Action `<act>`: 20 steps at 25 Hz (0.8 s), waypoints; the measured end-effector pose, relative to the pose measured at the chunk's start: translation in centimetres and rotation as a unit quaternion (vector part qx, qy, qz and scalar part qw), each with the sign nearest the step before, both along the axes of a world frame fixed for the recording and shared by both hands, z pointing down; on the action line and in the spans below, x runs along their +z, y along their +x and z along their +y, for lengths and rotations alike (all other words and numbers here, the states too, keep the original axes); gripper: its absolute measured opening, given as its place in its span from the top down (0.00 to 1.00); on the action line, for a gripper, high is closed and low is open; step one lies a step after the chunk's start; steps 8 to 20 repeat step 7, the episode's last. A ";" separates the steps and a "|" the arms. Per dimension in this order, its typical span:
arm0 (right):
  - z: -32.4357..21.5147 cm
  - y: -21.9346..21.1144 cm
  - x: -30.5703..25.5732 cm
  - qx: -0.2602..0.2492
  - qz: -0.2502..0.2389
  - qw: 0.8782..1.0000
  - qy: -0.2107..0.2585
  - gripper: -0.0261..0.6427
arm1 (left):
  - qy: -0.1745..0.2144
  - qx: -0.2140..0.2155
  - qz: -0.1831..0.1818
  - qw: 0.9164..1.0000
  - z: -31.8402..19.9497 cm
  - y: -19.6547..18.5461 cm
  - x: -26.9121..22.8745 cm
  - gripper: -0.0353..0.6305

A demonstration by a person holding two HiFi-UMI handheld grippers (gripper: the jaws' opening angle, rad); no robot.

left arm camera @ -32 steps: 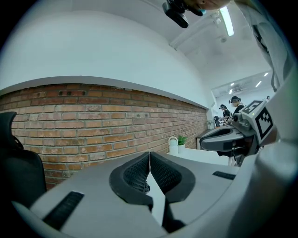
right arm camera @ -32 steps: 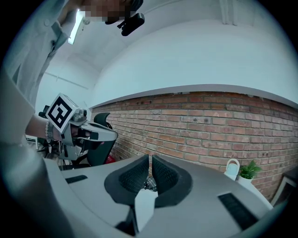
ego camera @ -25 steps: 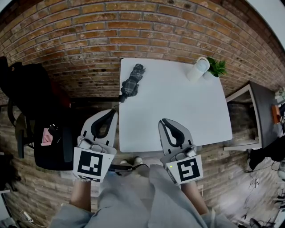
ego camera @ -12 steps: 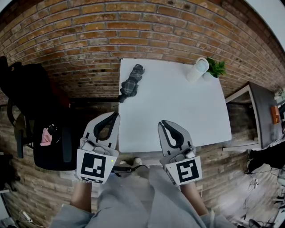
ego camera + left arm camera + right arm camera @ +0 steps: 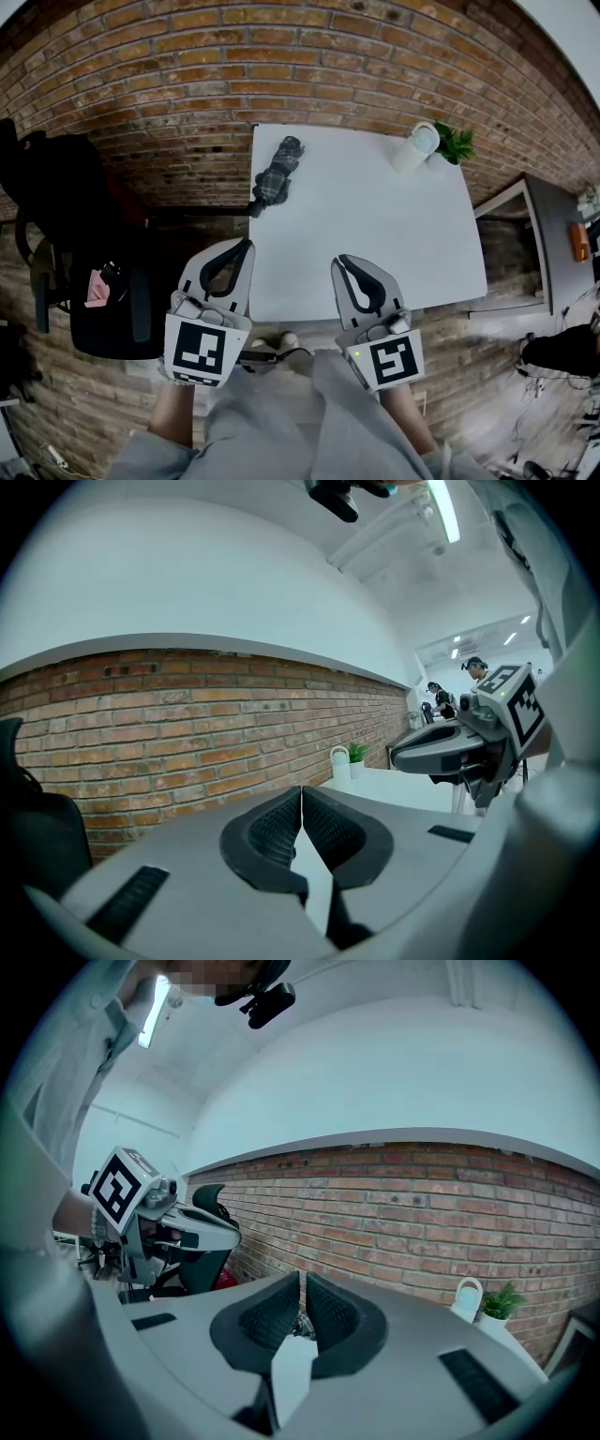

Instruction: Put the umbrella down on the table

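A folded dark grey checked umbrella (image 5: 277, 173) lies on the white table (image 5: 375, 234) near its far left corner, with its tip over the left edge. My left gripper (image 5: 247, 246) hovers at the table's near left edge, shut and empty, well short of the umbrella. My right gripper (image 5: 339, 262) sits over the near part of the table, jaws together with nothing between them. In the left gripper view the pads (image 5: 281, 829) meet. In the right gripper view a bit of the umbrella (image 5: 300, 1324) shows beyond the closed jaws.
A white jug (image 5: 415, 145) and a small green plant (image 5: 457, 142) stand at the table's far right corner. A black office chair (image 5: 103, 300) with a pink item on it stands to the left. A low cabinet (image 5: 553, 234) is on the right. A brick wall runs behind.
My left gripper has drifted slightly to the right, toward the table edge. The right gripper and the umbrella have stayed where they were.
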State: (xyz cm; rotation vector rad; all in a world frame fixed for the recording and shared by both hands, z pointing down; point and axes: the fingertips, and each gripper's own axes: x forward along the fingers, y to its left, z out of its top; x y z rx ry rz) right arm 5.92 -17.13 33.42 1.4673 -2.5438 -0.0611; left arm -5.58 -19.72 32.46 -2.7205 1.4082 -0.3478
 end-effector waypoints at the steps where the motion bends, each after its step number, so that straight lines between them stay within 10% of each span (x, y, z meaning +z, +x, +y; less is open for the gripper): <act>1: 0.1 0.0 0.1 -0.001 0.003 1.000 -0.003 0.88 | 0.000 -0.001 -0.001 1.000 0.0 0.0 0.0 0.91; 20: 0.0 0.1 -0.2 -0.005 0.002 1.000 0.002 0.88 | -0.004 0.000 -0.002 1.000 0.0 0.2 0.0 0.91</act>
